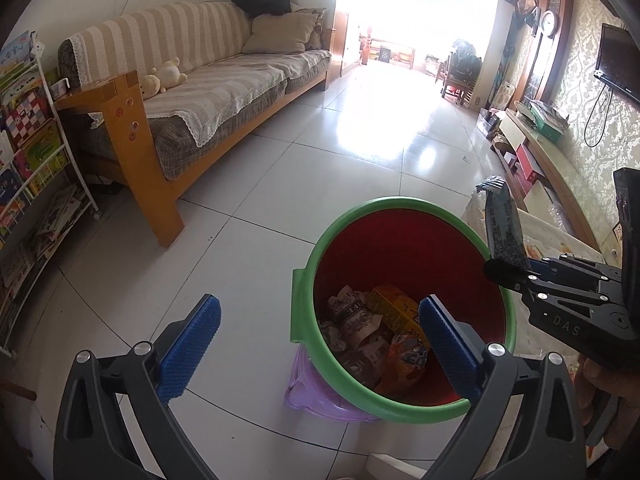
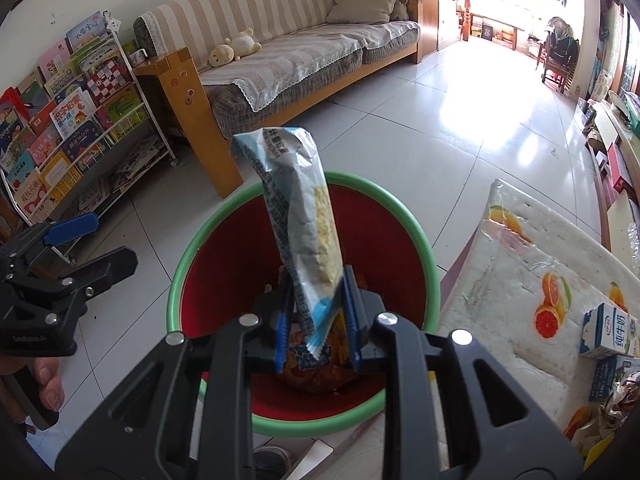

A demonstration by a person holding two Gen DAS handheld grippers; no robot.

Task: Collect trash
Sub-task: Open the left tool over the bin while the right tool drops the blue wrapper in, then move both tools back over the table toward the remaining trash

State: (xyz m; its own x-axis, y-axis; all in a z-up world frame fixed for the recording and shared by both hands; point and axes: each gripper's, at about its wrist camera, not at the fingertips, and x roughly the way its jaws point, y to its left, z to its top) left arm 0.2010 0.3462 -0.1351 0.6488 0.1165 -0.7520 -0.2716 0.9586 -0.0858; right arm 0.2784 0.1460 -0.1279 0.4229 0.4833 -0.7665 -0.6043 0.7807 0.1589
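A red trash bin with a green rim [image 1: 362,214] [image 2: 188,258] stands on the tiled floor, with several crumpled wrappers [image 1: 362,322] at its bottom. My right gripper [image 2: 316,304] is shut on the lower end of a blue and silver snack wrapper [image 2: 302,220], which stands up over the bin's opening. In the left wrist view that gripper [image 1: 506,270] reaches in from the right with the wrapper [image 1: 502,228] above the rim. My left gripper [image 1: 320,344] is open and empty over the near left edge of the bin. It also shows at the left as the left gripper [image 2: 98,240].
A table with a fruit-print cloth [image 2: 520,264] stands right of the bin and carries a milk carton [image 2: 608,330] and other packages. A wooden sofa [image 1: 192,92] and a book rack [image 1: 36,160] line the left. A purple plastic bag [image 1: 316,396] lies under the bin.
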